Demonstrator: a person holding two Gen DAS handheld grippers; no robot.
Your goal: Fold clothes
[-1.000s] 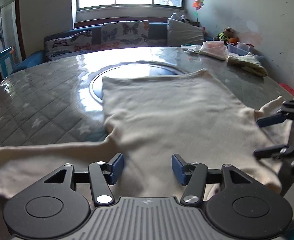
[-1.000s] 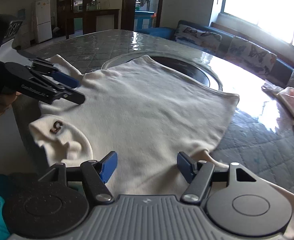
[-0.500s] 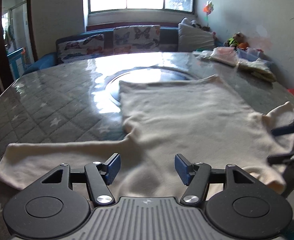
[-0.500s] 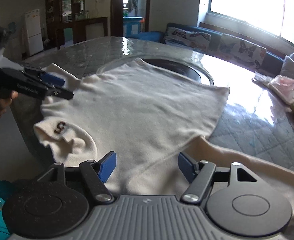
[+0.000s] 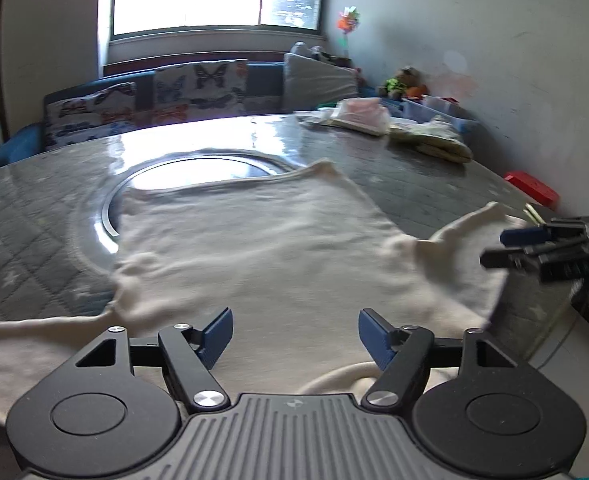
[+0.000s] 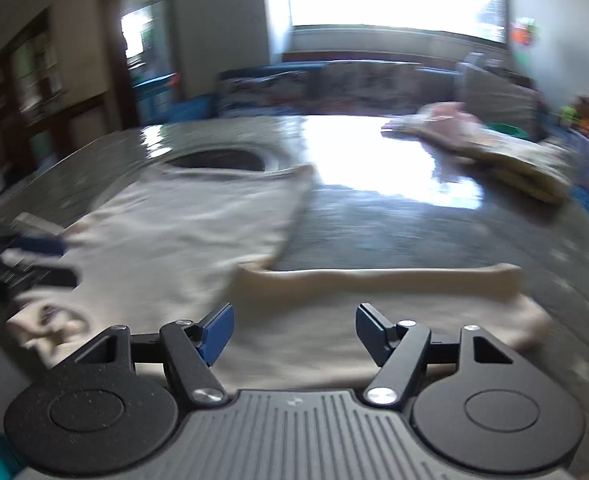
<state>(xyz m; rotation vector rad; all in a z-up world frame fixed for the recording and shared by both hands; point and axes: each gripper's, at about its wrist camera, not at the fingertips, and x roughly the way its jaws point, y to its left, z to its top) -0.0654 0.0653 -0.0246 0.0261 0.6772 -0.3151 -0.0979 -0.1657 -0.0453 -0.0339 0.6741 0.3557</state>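
Observation:
A cream long-sleeved sweater (image 5: 274, 248) lies spread flat on the glass-topped table (image 5: 34, 240). My left gripper (image 5: 294, 320) hovers over its near edge by the neck. Its jaws are opening, with only flat cloth under them and nothing pinched. The left sleeve (image 5: 34, 344) stretches off to the left. My right gripper (image 5: 534, 244) shows at the right edge by the other shoulder. In the blurred right wrist view my right gripper (image 6: 292, 316) stands open over the outstretched sleeve (image 6: 374, 280), its jaws closing slightly, and my left gripper (image 6: 34, 256) is at the far left.
A round turntable ring (image 5: 106, 216) lies under the sweater's hem. Other clothes are piled at the table's far right (image 5: 374, 120). A red box (image 5: 530, 190) sits by the wall. A sofa with butterfly cushions (image 5: 198, 92) runs behind the table.
My left gripper's jaws have widened and it has shifted right along the sweater's near edge. The right gripper has swung right, from over the body to over the right sleeve.

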